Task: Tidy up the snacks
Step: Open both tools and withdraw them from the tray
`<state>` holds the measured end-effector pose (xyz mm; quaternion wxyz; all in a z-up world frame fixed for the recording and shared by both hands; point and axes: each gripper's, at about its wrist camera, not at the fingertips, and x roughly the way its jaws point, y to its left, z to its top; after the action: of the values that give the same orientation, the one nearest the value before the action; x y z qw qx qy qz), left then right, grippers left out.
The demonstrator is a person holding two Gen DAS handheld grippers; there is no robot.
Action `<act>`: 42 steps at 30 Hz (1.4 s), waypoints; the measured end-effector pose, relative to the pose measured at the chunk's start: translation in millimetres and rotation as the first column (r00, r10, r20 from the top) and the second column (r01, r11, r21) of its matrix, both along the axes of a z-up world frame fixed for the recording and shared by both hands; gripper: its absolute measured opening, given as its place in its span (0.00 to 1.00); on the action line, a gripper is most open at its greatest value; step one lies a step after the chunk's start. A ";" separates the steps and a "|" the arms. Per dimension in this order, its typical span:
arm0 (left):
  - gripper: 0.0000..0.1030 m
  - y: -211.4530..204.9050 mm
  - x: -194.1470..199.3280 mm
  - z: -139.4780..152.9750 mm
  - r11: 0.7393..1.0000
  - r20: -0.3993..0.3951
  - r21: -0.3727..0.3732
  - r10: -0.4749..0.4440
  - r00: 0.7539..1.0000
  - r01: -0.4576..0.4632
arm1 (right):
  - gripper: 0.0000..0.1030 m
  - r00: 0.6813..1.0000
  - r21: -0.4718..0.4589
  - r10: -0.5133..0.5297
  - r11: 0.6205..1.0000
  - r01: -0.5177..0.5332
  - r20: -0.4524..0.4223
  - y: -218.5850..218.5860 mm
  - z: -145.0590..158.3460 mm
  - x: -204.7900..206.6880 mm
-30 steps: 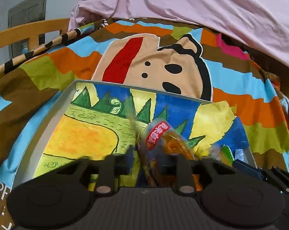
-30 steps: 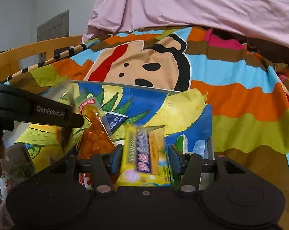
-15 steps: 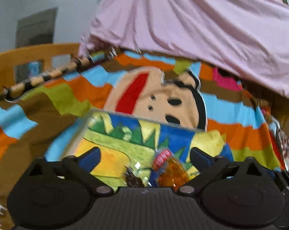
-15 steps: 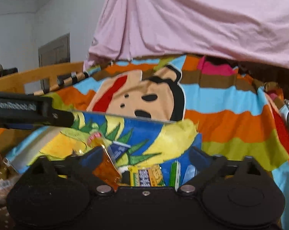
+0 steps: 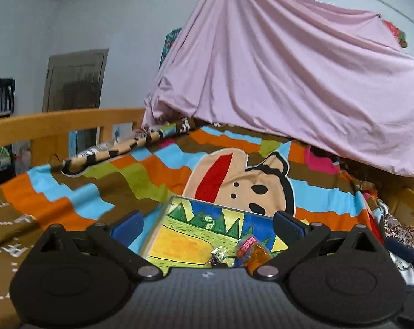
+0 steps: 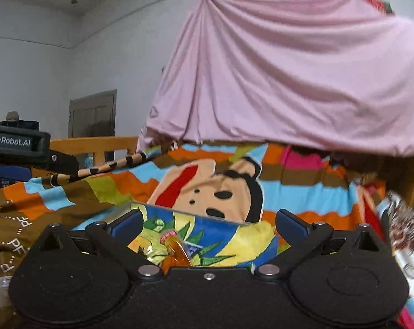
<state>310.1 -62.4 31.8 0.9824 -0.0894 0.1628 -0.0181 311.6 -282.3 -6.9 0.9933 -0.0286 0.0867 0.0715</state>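
Both tools have lifted back, jaws just opened wide, nothing between them. Left tool (image 5: 207,223) and right tool (image 6: 208,223) look down on the orange snack packet (image 5: 255,252), lying in the painted tray (image 5: 179,211) on the bed, below and ahead, about equally near.

Pink sheet (image 5: 289,82): soft matt cloth, creased. Striped cartoon bedspread (image 5: 157,175): matt printed cloth. Bed rail (image 5: 56,126): smooth varnished wood. Snack packet (image 5: 252,250): glossy crinkled plastic. Box (image 5: 179,235): painted inside, matt. Gripper bodies: matt black plastic, metal rivets
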 end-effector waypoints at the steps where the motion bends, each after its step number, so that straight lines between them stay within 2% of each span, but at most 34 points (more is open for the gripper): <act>1: 1.00 1.8 -7.8 0.9 1.000 0.011 0.006 -0.002 1.000 0.002 | 0.99 1.000 -0.007 -0.001 1.000 0.001 0.019 2.2 3.1 -8.7; 5: 1.00 10.5 -40.5 3.4 1.000 0.043 0.031 -0.002 0.999 0.001 | 0.99 0.995 -0.018 -0.029 0.999 0.031 0.092 10.6 12.9 -44.4; 8: 1.00 17.7 -63.2 4.2 0.998 0.061 0.057 -0.009 0.998 0.006 | 0.99 0.993 -0.005 -0.049 0.999 0.050 0.110 15.7 18.1 -68.8; 19: 1.00 45.1 -137.0 -6.5 0.992 0.073 0.116 -0.062 0.995 0.054 | 0.99 1.000 -0.025 0.003 1.000 -0.003 0.014 54.9 12.1 -143.3; 26: 1.00 58.7 -168.3 -23.4 0.990 0.062 0.135 -0.056 0.997 0.047 | 0.99 0.999 -0.101 0.035 0.994 -0.036 -0.018 78.4 0.9 -180.2; 34: 1.00 73.1 -176.8 -43.1 0.990 0.025 0.142 -0.019 1.000 0.015 | 1.00 0.992 -0.172 0.036 0.984 -0.056 -0.122 91.2 -13.3 -181.4; 42: 1.00 72.8 -173.1 -57.8 0.984 -0.028 0.175 -0.039 0.999 0.043 | 0.99 0.976 -0.201 0.018 0.978 -0.063 -0.216 96.4 -26.4 -165.4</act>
<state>137.0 10.4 -26.0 0.9838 0.0008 0.1778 -0.0229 146.2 -185.9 -33.3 0.9682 -0.1253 0.1990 0.0850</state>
